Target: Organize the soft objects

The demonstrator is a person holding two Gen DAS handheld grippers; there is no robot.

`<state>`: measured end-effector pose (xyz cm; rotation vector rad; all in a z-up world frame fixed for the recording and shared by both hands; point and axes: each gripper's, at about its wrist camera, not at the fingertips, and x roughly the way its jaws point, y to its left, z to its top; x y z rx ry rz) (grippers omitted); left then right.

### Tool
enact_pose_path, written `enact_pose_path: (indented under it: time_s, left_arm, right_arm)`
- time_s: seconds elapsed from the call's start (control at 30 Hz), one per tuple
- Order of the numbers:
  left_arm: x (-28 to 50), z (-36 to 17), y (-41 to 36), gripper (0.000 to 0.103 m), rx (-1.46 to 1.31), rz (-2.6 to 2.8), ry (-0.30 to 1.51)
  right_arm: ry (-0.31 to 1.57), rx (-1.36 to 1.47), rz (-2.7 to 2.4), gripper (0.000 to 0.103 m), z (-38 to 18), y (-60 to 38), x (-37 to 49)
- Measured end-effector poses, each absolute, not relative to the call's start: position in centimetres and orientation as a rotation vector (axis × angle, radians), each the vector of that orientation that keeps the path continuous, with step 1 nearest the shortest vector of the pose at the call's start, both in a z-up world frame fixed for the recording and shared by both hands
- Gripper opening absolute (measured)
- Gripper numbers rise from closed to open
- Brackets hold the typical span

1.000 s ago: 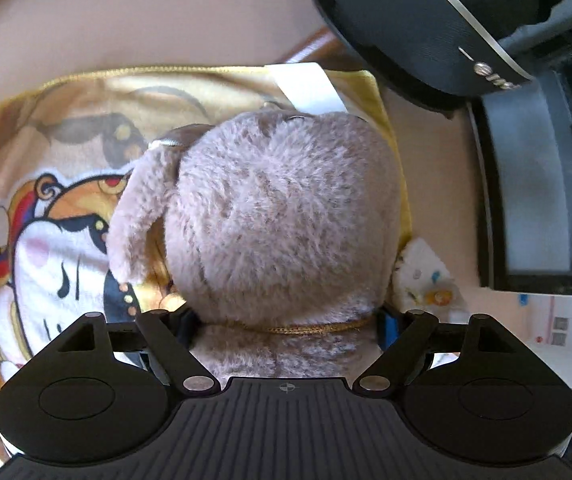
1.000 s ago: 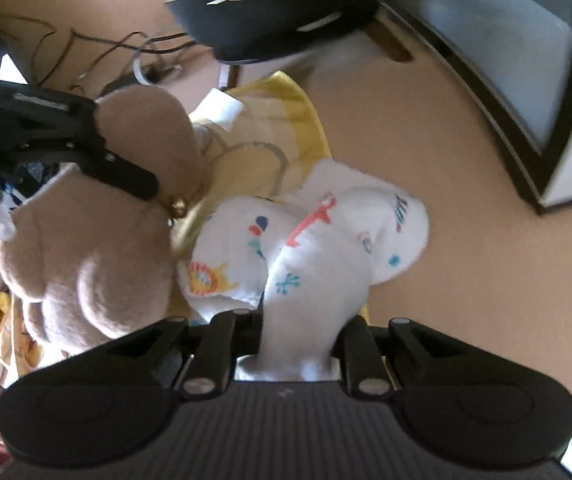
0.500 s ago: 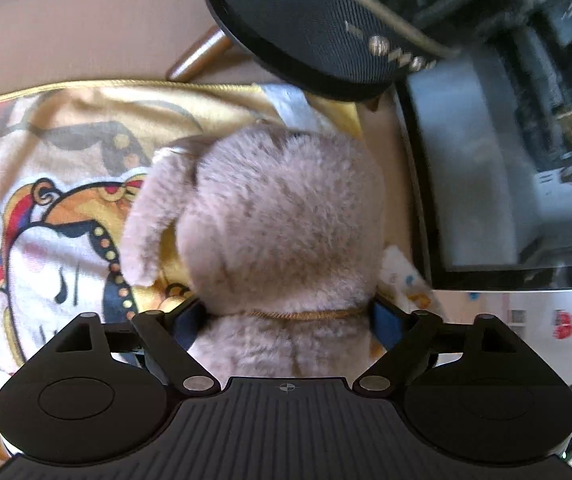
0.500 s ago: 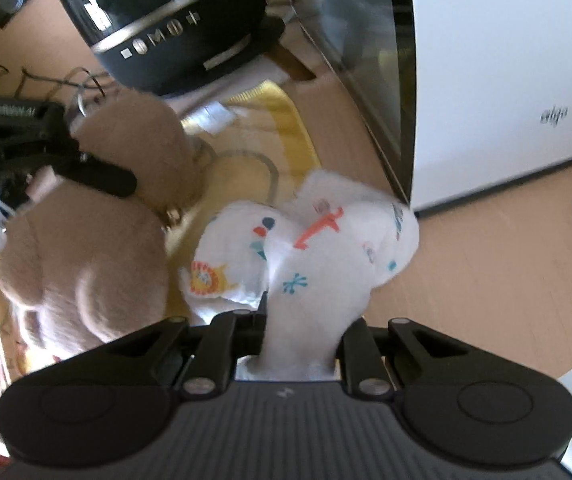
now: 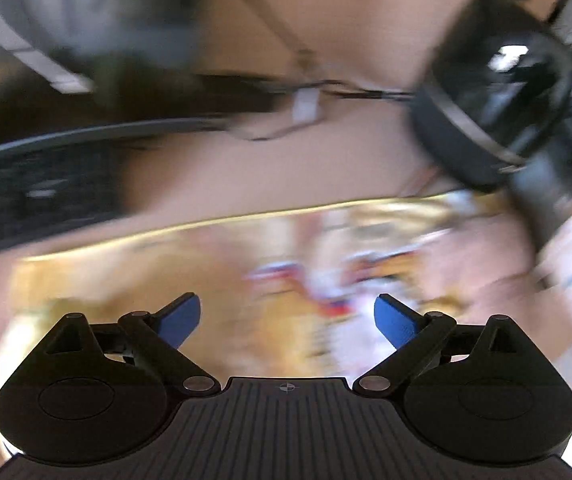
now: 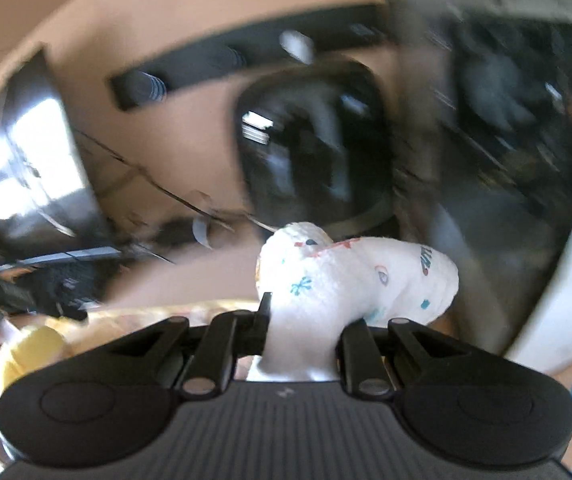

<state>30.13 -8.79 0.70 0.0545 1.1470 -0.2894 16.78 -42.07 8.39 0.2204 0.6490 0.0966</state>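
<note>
Tan floor (image 6: 213, 8), white plush (image 6: 350, 280) pinched between fingers (image 6: 263, 312)

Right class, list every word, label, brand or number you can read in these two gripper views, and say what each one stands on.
None can be read for certain.
White printed soft toy in the right gripper: dark lettering near its right end, too blurred to read.
Yellow printed cloth: pictures only, smeared by motion.
Black appliance: markings blurred.
</note>
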Motion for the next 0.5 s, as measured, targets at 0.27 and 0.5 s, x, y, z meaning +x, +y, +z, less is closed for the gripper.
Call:
enact_pose_path:
  time_s: [0.27,0.5]
  left_arm:
    - [28.7,-1.5,2.1,0.098,0.453,-0.060,1.152]
    - [27.5,-5.5,2.8,0.103,0.687,-0.198,1.097]
  right_arm:
    - [0.684,0.211,0.234,0.015,7.4,-29.9,19.1]
    - [0.822,0.266,0.246,0.015,2.8,-23.6,19.8]
